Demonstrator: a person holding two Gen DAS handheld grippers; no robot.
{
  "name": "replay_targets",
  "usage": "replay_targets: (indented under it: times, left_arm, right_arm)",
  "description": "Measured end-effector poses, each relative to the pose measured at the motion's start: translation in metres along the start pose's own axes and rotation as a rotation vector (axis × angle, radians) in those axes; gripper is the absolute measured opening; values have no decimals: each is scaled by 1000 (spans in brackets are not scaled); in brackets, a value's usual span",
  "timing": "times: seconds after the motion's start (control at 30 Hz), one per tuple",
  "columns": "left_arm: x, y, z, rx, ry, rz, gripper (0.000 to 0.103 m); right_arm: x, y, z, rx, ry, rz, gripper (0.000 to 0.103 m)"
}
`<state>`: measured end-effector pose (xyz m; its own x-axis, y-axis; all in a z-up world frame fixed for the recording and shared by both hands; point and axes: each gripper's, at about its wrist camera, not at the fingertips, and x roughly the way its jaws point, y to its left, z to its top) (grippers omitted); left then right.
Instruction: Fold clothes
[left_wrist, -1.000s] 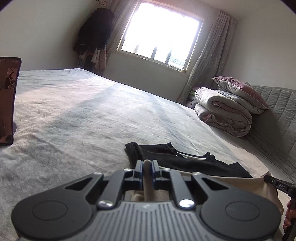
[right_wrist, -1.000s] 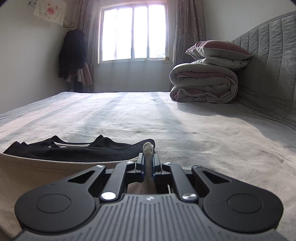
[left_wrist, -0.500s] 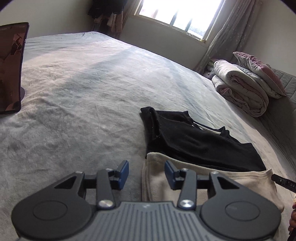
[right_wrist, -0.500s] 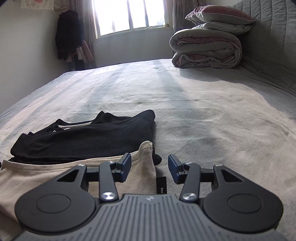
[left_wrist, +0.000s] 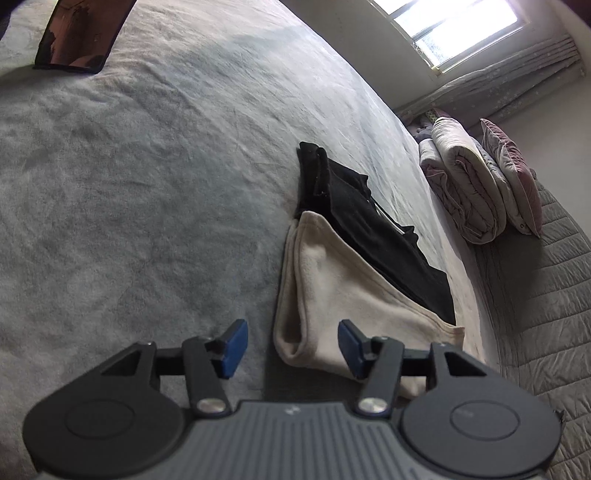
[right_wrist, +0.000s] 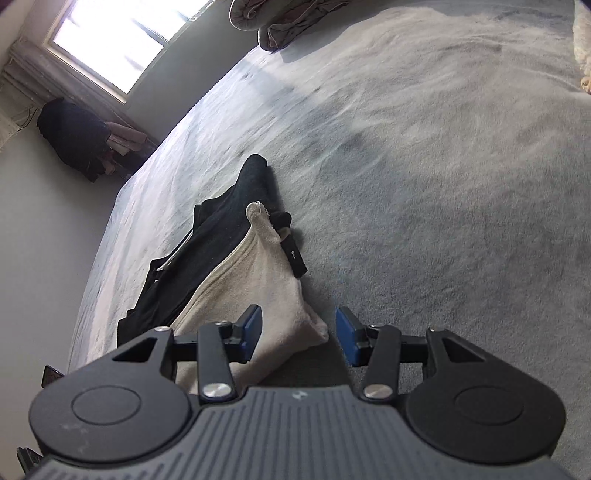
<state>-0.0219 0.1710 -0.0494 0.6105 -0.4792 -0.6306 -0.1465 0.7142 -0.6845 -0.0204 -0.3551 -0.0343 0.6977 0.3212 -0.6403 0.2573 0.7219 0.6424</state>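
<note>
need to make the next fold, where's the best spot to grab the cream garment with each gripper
Take the cream garment at its two near corners, coming in low from the near edge. The left gripper and right gripper are both open with a corner bulging up between their fingers, so the bunched cloth there gives something to pinch. The black garment lies beyond.

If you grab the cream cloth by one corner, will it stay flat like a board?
Probably not. The cream cloth looks soft and fleecy, with a rounded fold at its edge, so it would likely droop. One corner already stands up crumpled. It probably unfolds if lifted by one point.
</note>
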Motion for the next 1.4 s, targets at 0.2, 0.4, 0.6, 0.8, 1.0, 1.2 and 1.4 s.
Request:
replay_targets:
  times: [0.2,0.4,0.6,0.8,1.0,1.2,1.4]
  left_arm:
    - [30,2,-22,-144,-15,-56,55]
    - [34,-9,-27,-165,-152,9,22]
    - [21,-25,-27,-103,-256,95,7]
    - [-9,-10,-21,-75,-202,114,7]
    - [10,5,-26,39,-112,142,13]
    - [-5,1,-13,161,-125,155,45]
    - [7,-9,6,261,-149,187,50]
  right_arm:
    - [12,-13,-10,129,-24,68,49]
    - [29,-20,-15,210,-100,106,27]
    - [16,-15,-23,182,-80,51,9]
    - [-1,-8,-32,156,-48,4,8]
    - [2,-3,-36,58,-28,-26,8]
    - [4,-1,-28,-37,-40,-45,23]
    - [4,10,-13,-109,-117,-60,42]
